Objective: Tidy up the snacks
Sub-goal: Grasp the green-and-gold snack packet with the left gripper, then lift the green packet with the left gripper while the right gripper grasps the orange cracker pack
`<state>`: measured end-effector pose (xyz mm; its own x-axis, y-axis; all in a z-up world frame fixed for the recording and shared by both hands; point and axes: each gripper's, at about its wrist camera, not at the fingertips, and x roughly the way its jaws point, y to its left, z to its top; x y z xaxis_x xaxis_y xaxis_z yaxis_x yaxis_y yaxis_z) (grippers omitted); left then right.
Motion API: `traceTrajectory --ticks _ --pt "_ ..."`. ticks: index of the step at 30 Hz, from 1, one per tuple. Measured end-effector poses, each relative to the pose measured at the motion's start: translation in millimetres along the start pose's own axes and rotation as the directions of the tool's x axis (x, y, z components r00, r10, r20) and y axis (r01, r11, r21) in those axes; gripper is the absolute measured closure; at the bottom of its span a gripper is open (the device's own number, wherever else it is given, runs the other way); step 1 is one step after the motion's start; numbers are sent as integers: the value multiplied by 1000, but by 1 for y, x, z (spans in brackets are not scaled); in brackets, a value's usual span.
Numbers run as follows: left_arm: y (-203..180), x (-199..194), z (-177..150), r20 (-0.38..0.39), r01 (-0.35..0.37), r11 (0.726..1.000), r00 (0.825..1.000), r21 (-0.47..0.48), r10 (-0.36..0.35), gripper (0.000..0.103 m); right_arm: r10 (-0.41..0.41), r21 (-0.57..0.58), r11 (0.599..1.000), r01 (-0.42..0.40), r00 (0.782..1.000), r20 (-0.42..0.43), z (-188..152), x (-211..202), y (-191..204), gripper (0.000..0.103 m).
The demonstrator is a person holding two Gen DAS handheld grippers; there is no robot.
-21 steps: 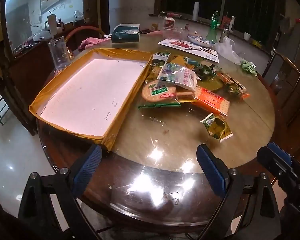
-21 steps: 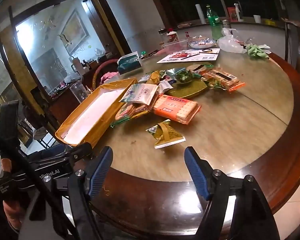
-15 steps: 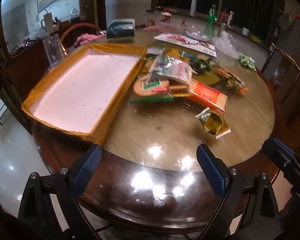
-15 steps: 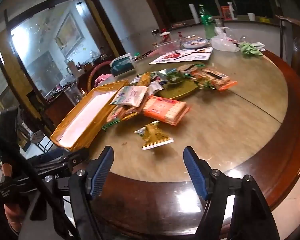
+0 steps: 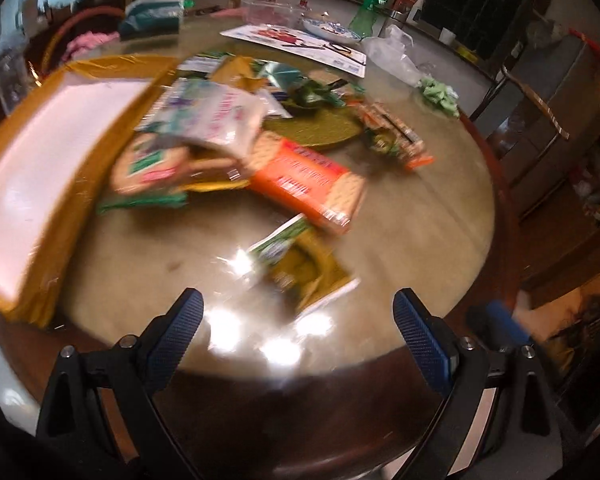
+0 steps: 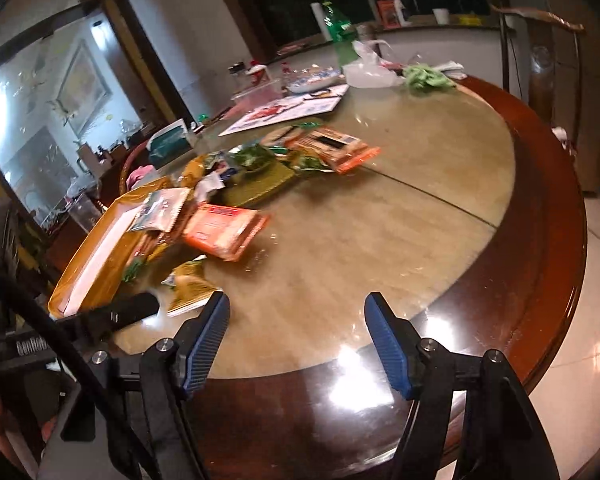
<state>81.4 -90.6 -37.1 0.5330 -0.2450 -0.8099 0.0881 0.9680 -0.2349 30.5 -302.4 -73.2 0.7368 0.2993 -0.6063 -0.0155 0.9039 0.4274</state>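
Note:
A pile of snack packets lies on a round table (image 5: 400,240). An orange cracker pack (image 5: 308,184) (image 6: 224,230), a round biscuit pack (image 5: 152,166) and a white bag (image 5: 208,114) lie beside a yellow box with a white floor (image 5: 44,148) (image 6: 100,248). A small green-gold packet (image 5: 300,268) (image 6: 188,284) lies nearest. My left gripper (image 5: 296,332) is open and empty just short of that packet. My right gripper (image 6: 296,344) is open and empty over the table's front edge.
A green woven mat (image 5: 316,130), a long orange packet (image 5: 396,136) (image 6: 332,148), a printed sheet (image 5: 296,40), a plate, a green bottle (image 5: 370,12), a plastic bag (image 6: 368,68) and a tissue box (image 5: 152,16) sit farther back. A chair (image 6: 540,60) stands at right.
Both grippers have moved forward toward the table. The small green-gold packet is now much closer to my left gripper. The view is blurred by motion.

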Motion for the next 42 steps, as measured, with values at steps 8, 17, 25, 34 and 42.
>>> traceTrajectory --ticks 8,17,25,34,42 --pt "-1 39 10 -116 -55 997 991 45 60 48 -28 18 999 30 998 -65 3 4 -13 34" --pt "39 13 -12 -83 -36 993 996 116 46 66 61 -56 996 -66 994 -95 18 34 15 34" --pt "65 -4 -14 -99 -32 991 994 131 45 66 110 -341 921 -190 965 -240 62 106 84 27" --pt "82 -9 -13 -110 7 993 994 115 5 66 73 -384 897 -220 930 -362 48 147 96 23" --pt "71 -6 -13 -147 42 985 989 169 -17 63 -127 -449 894 8 963 -237 7 91 83 48"
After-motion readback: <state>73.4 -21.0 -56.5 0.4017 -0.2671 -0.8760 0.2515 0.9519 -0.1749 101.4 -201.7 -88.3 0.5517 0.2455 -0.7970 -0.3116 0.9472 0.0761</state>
